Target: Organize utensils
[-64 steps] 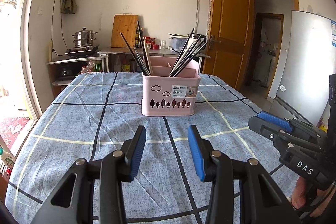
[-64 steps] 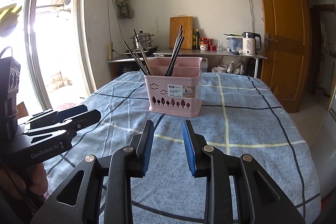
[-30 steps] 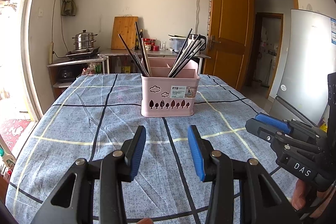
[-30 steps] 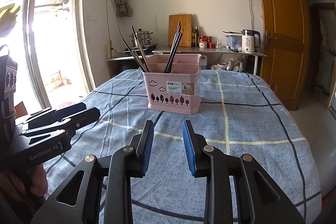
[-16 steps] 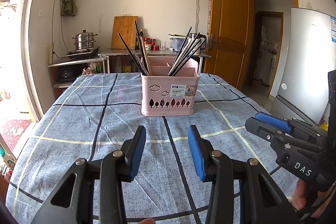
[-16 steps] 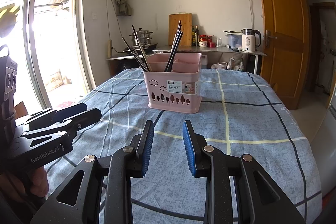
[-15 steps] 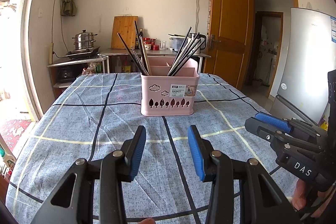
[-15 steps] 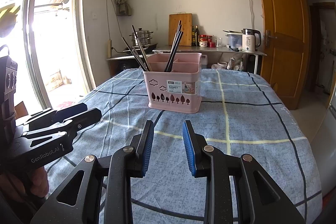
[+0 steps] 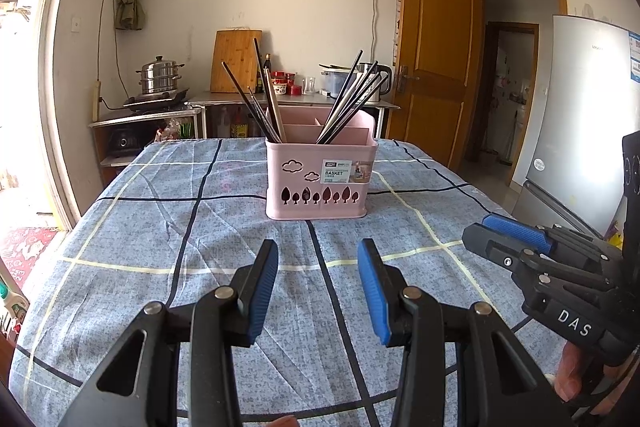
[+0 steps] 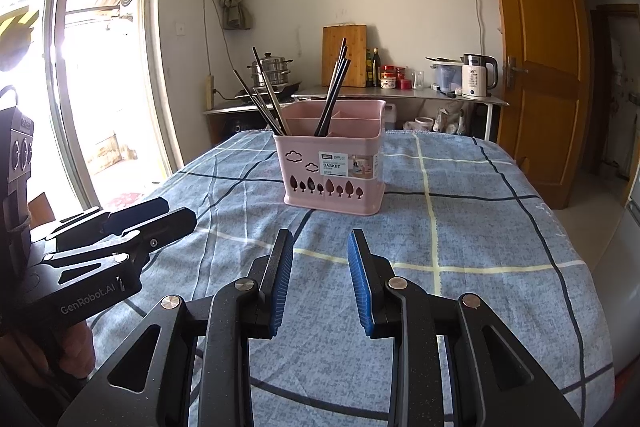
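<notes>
basket: pink utensil basket (image 9: 320,179) stands upright mid-table on blue check cloth (image 9: 160,247); landmark for all below
chopsticks, L bunch: dark chopsticks (image 9: 256,103) in basket's left-front cell, fanned, leaning left/back
chopsticks, R bunch: second dark bunch (image 9: 352,99) looks to be in a cell right of centre, leaning right; from right wrist cam (image 10: 334,91) reads as tight bundle nr middle divider
loose utensils: none seen on cloth around basket, either cam
L gripper: left gripper (image 9: 318,291) on near side of basket, well short of it, low over cloth; blue pads spread wide, nothing betw them
R gripper: right gripper (image 10: 320,279) also near side of basket, to the right of L one; pads apart, narrower gap than L, nothing held
change vs ~2 s ago: very little. Basket sits a touch lower & nearer in both cams than 2 s back, so both units drift slightly fwd/up; gaps betw pads same, chopstick lean same, nothing lifted or dropped
change vs 0.5 s ago: practically nil, both grippers steady
meaning for task: prob. a pause or very start/end of a cycle, no sorting step in hand right now. If more to do, likely moving sticks betw cells; can't tell which bunch is the target
risk: basket light plastic, tall sticks lean out; a pull on one bunch could tip or slide it unless other gripper steadies the rim
</notes>
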`<action>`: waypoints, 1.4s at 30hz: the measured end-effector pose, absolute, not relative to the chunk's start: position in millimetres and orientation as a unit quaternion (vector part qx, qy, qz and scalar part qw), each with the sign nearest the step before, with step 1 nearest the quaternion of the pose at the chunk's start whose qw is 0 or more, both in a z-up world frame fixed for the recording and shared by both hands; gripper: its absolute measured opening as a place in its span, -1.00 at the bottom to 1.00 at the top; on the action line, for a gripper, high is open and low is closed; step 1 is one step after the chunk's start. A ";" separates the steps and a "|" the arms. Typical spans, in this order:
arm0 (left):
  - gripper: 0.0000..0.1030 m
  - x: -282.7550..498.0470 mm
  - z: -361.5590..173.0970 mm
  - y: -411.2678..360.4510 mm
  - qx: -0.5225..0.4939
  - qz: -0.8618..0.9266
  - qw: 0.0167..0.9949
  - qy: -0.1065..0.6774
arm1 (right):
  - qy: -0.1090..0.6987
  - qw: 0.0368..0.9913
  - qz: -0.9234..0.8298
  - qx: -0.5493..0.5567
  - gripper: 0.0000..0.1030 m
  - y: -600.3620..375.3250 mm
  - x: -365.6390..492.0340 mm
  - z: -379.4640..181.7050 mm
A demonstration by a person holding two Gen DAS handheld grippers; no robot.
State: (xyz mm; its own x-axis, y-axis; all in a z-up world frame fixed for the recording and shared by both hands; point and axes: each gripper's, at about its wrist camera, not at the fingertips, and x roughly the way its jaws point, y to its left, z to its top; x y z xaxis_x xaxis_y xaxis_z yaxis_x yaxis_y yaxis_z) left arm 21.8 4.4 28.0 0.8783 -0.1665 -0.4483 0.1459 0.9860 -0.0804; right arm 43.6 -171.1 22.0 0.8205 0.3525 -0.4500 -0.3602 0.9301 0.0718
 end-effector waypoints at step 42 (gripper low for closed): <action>-0.16 19.2 25.8 -0.4 -0.014 -0.074 0.971 0.227 | 0.236 0.954 0.187 -0.010 -0.43 -170.0 43.7 23.3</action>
